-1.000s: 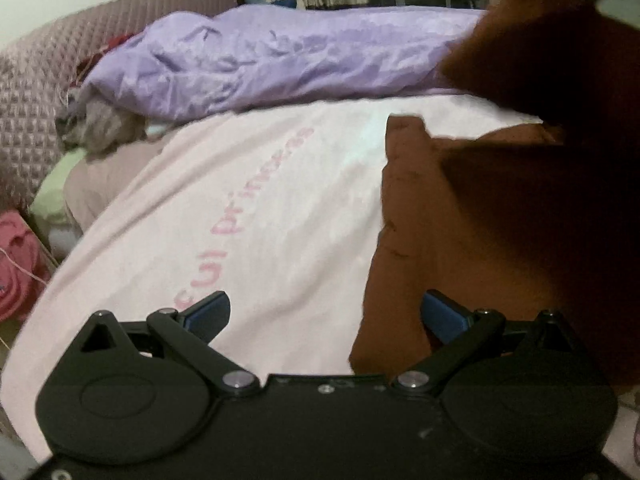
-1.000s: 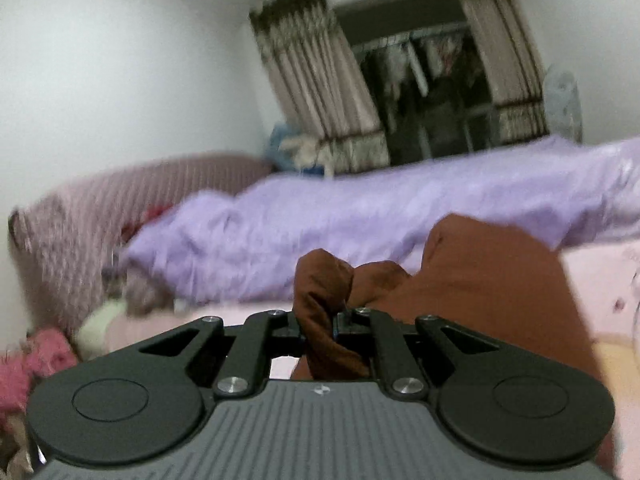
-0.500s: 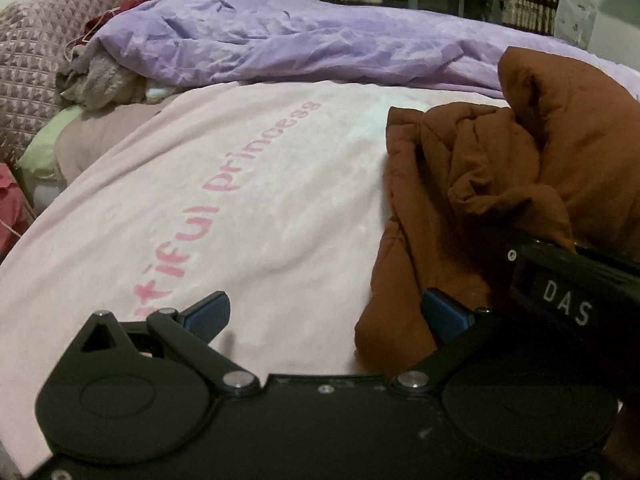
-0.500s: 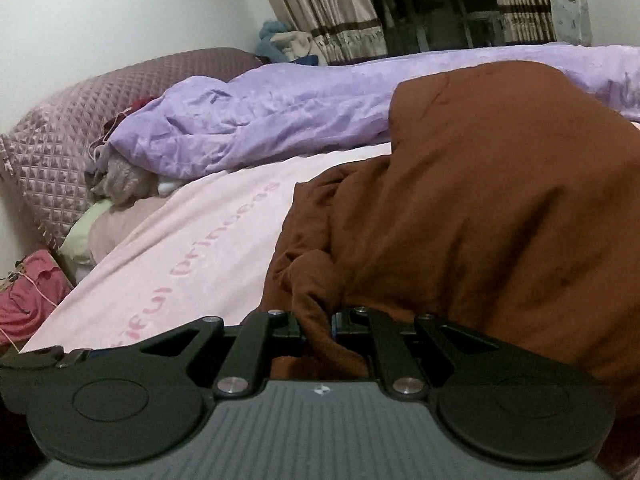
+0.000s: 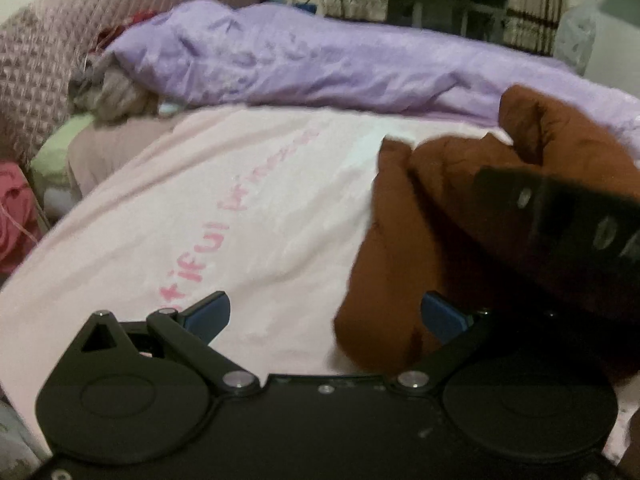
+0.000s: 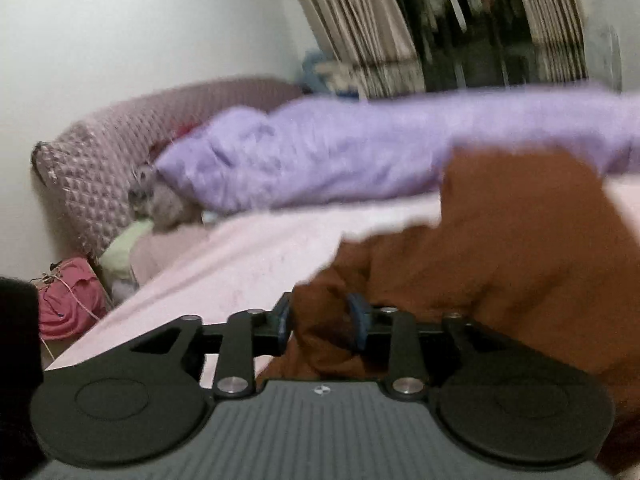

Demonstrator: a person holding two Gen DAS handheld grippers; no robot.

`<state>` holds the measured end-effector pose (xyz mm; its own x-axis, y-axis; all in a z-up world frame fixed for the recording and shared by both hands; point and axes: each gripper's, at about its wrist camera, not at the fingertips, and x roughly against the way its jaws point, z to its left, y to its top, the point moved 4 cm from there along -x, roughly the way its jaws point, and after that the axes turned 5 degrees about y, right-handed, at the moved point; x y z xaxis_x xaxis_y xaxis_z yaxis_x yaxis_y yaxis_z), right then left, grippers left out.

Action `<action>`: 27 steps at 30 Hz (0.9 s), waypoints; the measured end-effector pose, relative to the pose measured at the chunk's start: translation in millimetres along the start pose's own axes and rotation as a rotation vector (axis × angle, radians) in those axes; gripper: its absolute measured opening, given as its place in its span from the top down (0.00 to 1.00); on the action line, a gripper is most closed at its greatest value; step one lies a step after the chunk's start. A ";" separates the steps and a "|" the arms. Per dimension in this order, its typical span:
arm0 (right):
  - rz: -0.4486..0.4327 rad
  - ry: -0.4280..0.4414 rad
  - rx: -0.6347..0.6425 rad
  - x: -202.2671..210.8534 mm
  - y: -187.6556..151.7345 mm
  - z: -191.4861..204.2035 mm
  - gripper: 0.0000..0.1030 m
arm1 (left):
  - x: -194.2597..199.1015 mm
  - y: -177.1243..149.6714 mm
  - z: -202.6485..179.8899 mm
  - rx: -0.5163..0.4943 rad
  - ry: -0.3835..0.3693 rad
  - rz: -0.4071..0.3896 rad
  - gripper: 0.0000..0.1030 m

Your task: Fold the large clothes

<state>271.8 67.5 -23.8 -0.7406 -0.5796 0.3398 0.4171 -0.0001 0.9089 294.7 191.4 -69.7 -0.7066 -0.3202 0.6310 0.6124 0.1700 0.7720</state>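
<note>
A rust-brown garment (image 5: 404, 248) lies bunched on the right half of the pink bedspread (image 5: 240, 208). My left gripper (image 5: 324, 314) stands open low over the spread, its right fingertip at the garment's near edge, nothing pinched. The body of the right gripper crosses the right side of that view over the brown heap. In the right wrist view my right gripper (image 6: 320, 318) has its jaws opening, with a fold of the brown garment (image 6: 500, 248) still lying between the blue pads (image 6: 283, 316). Motion blur softens both views.
A crumpled lilac duvet (image 5: 320, 60) runs along the far side of the bed. A quilted mauve headboard (image 6: 100, 160) stands at the left with grey and green cloth below it. A pink bag (image 6: 68, 300) sits on the floor left. Curtains (image 6: 360, 32) hang behind.
The right gripper came down with the brown garment onto the bed, and its jaws have parted from a tight pinch. The left gripper shifted slightly and stayed open.
</note>
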 end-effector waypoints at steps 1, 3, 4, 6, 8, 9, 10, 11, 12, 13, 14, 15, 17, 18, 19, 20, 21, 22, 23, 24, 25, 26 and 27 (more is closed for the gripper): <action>-0.038 -0.016 0.036 15.2 8.5 0.7 0.40 | 11.5 3.4 -2.9 -0.008 -0.005 -0.022 0.00; -0.104 -0.044 0.052 43.9 22.8 -5.8 0.21 | 31.3 10.2 -11.7 -0.028 -0.019 -0.061 0.00; -0.123 -0.034 0.033 56.9 28.3 -11.7 0.21 | 38.4 13.0 -16.5 -0.036 -0.029 -0.077 0.00; -0.162 -0.015 -0.002 76.6 35.6 -24.2 0.25 | 48.6 18.3 -27.6 -0.043 -0.058 -0.100 0.00; -0.208 -0.071 -0.010 96.4 39.0 -41.7 0.34 | 51.4 21.3 -42.5 -0.057 -0.092 -0.098 0.00; -0.218 -0.113 -0.016 102.6 39.4 -52.0 0.41 | 51.4 21.1 -49.3 -0.064 -0.112 -0.092 0.00; -0.208 -0.161 -0.029 106.0 38.5 -65.3 0.43 | 50.9 20.4 -55.4 -0.069 -0.134 -0.086 0.00; -0.190 -0.200 -0.046 105.6 36.6 -77.1 0.46 | 49.4 20.2 -62.7 -0.076 -0.162 -0.080 0.00; -0.165 -0.249 -0.073 104.6 33.3 -93.4 0.49 | 47.3 20.8 -68.3 -0.082 -0.185 -0.075 0.00; -0.144 -0.286 -0.093 103.5 28.8 -106.0 0.50 | 43.2 20.9 -75.0 -0.092 -0.205 -0.063 0.00; -0.113 -0.318 -0.115 99.7 24.1 -117.9 0.54 | 39.1 21.3 -80.0 -0.099 -0.215 -0.051 0.00; -0.089 -0.331 -0.128 95.2 19.3 -125.1 0.55 | 33.8 22.1 -83.4 -0.101 -0.224 -0.044 0.00; -0.045 -0.340 -0.150 85.5 10.3 -135.2 0.56 | 20.9 24.3 -88.4 -0.097 -0.229 -0.021 0.00; -0.031 -0.346 -0.157 79.4 6.4 -134.7 0.56 | 16.3 25.6 -91.0 -0.092 -0.231 -0.008 0.00; -0.024 -0.351 -0.164 77.1 2.9 -136.5 0.57 | 12.0 27.3 -91.6 -0.077 -0.237 0.005 0.00; -0.022 -0.352 -0.168 75.8 0.2 -137.2 0.57 | 9.6 28.4 -90.4 -0.056 -0.249 0.015 0.00; -0.018 -0.353 -0.169 75.1 -1.7 -136.6 0.57 | 8.7 29.5 -88.0 -0.032 -0.269 0.026 0.00; -0.017 -0.355 -0.166 74.3 -2.9 -135.8 0.57 | 8.6 30.8 -86.6 -0.018 -0.282 0.030 0.00; -0.017 -0.358 -0.162 74.5 -3.4 -135.3 0.57 | 9.6 32.5 -81.6 -0.007 -0.296 0.025 0.00; -0.016 -0.359 -0.161 74.5 -3.1 -135.5 0.57 | 14.4 31.8 -80.7 0.000 -0.307 0.013 0.00; -0.016 -0.356 -0.161 73.2 -3.4 -134.8 0.57 | 19.1 31.4 -79.3 0.008 -0.316 0.005 0.00; -0.013 -0.353 -0.162 74.7 -6.0 -134.7 0.57 | 23.4 31.9 -77.8 0.013 -0.327 -0.004 0.00; -0.010 -0.350 -0.166 76.1 -6.6 -136.8 0.57 | 27.9 32.6 -77.5 0.012 -0.335 -0.013 0.00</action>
<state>284.7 -88.1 -37.1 -0.8681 -0.2656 0.4193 0.4675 -0.1532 0.8706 322.4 115.8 -32.9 -0.7931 0.0016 0.6091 0.5994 0.1798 0.7800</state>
